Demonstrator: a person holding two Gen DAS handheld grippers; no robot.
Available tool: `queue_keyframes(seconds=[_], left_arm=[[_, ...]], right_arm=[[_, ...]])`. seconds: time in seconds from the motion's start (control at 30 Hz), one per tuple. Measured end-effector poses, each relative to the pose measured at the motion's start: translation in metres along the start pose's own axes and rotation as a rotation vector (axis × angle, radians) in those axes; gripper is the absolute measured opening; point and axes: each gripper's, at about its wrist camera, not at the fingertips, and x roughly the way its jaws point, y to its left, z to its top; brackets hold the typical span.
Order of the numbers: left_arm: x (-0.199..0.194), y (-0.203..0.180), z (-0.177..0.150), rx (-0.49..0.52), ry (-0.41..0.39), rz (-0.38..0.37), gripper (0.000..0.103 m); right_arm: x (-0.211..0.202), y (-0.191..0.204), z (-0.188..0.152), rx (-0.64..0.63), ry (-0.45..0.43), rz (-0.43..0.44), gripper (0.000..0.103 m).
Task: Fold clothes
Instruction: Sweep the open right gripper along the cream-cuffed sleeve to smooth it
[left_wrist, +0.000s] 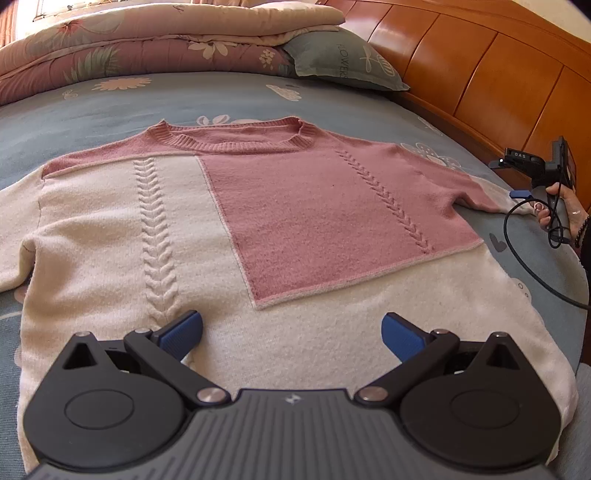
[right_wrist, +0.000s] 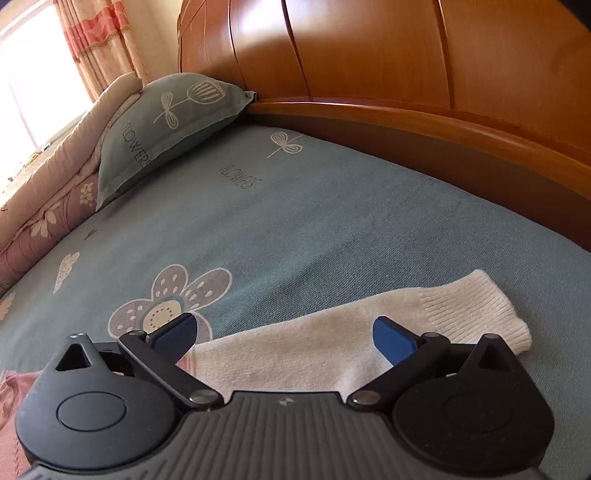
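Observation:
A pink and cream knit sweater lies flat, front up, on the bed, collar at the far side and both sleeves spread out. My left gripper hovers open over the cream hem area, nothing between its blue pads. My right gripper is open just above the cream right sleeve, whose ribbed cuff points right. In the left wrist view that right gripper shows at the far right, held by a hand at the sleeve's end.
The bed has a blue-grey floral sheet. A grey-green pillow and a folded floral quilt sit at the far side. A wooden headboard runs along the right. A black cable trails from the right gripper.

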Motion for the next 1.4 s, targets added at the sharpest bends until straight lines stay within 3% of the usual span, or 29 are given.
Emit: queue_keyframes(seconds=[0.07,0.17,0.27,0.4,0.5,0.73,0.93,1.13,1.4], left_arm=[[0.0,0.002,0.0,-0.006,-0.001,-0.006,0.102],[-0.001,0.001,0.001,-0.006,0.001,-0.006,0.103],[-0.001,0.0,0.001,-0.004,0.005,-0.003,0.102],[-0.002,0.001,0.001,-0.01,0.007,-0.006,0.103],[-0.004,0.0,0.002,-0.01,0.012,-0.005,0.102],[-0.01,-0.003,0.002,0.0,0.02,0.006,0.103],[-0.02,-0.007,0.004,0.016,0.002,-0.007,0.103],[-0.033,-0.007,0.006,0.006,-0.027,-0.024,0.103],[-0.029,0.0,0.006,-0.008,-0.004,0.0,0.103]], right_arm=[[-0.005,-0.002,-0.005,-0.037,0.021,0.013,0.103],[-0.007,-0.016,-0.008,-0.047,0.039,-0.067,0.103],[-0.02,-0.025,-0.005,0.065,-0.002,-0.077,0.103],[-0.018,-0.015,-0.006,-0.044,0.057,-0.126,0.103],[-0.021,-0.012,-0.009,0.001,0.059,-0.158,0.103],[-0.016,0.091,-0.03,-0.29,0.119,-0.11,0.103],[0.005,0.153,-0.057,-0.345,0.178,-0.021,0.103],[-0.003,0.166,-0.088,-0.461,0.24,-0.068,0.103],[-0.016,0.17,-0.076,-0.353,0.244,-0.006,0.103]])
